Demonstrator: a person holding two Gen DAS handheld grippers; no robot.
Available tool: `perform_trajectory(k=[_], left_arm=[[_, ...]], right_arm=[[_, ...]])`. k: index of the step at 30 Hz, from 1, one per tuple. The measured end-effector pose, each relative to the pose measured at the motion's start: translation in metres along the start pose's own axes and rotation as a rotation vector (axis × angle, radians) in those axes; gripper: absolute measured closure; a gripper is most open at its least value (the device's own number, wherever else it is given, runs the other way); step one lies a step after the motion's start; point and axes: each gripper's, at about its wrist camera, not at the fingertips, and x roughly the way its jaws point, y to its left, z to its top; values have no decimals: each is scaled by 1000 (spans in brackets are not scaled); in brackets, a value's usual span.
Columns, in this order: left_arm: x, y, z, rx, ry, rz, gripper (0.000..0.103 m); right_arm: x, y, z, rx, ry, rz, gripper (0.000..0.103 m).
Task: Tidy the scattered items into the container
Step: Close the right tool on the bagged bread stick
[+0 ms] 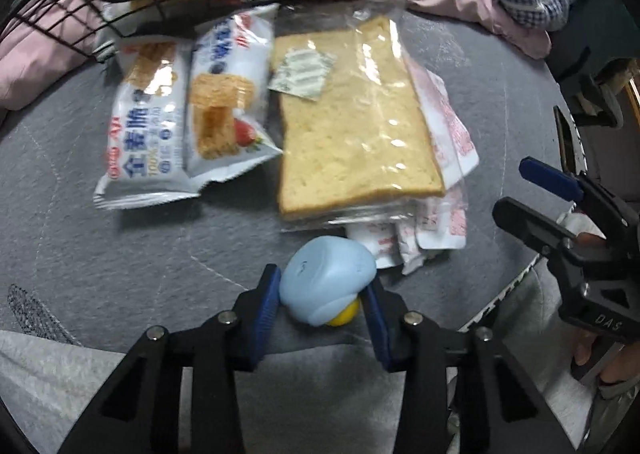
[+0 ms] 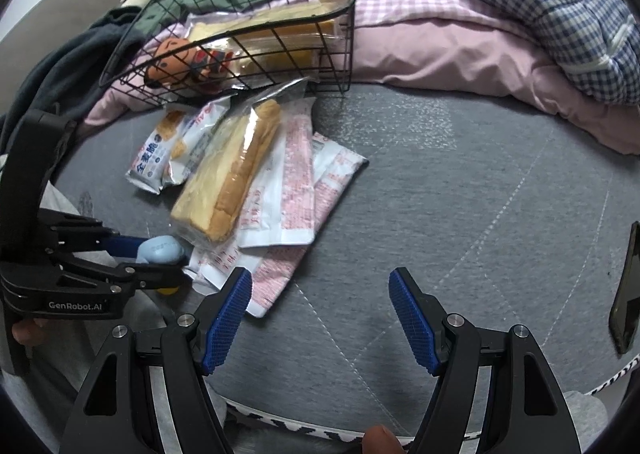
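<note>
My left gripper [image 1: 322,290] is shut on a light blue toy with a yellow part [image 1: 326,282], low over the grey mat; it also shows in the right wrist view [image 2: 160,250]. Ahead lie a bagged bread slice [image 1: 352,118], two white cracker packets [image 1: 176,110] and several pink-printed sachets [image 1: 444,126]. The black wire basket [image 2: 256,10] stands behind them, holding an orange plush doll [image 2: 180,58] and bagged bread [image 2: 276,34]. My right gripper [image 2: 320,318] is open and empty over bare mat, right of the sachets [image 2: 292,190].
The grey quilted mat [image 2: 460,194] covers the bed. Pink bedding [image 2: 460,50] and a blue checked quilt [image 2: 540,2] pile up at the back right. A dark phone [image 2: 626,294] lies at the right edge. Dark clothing [image 2: 60,66] lies at the left.
</note>
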Motion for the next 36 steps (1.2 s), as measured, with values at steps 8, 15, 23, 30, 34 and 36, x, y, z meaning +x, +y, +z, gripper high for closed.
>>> perform_trajectory(k=[8,15,23,30,34,36], left_arm=[[-29,27,2,-47,-76,24,58],[-36,52,9,-119,-94,25,58],[-40,71,10,-141,-89,2,58],[-39,74,15,-151,-93,2,58],[-43,76,8,-146,-93,4,58],[-46,76,6,-145,-97,6,58]], right_arm=[[17,12,30,0,-8,19,31],[32,47,58,2,-13,113,31],[57,56,70,82,17,101,30],[62,81,73,-56,22,-91,59],[58,86,74,-49,22,-92,68],[53,84,74,-41,16,-80,73]])
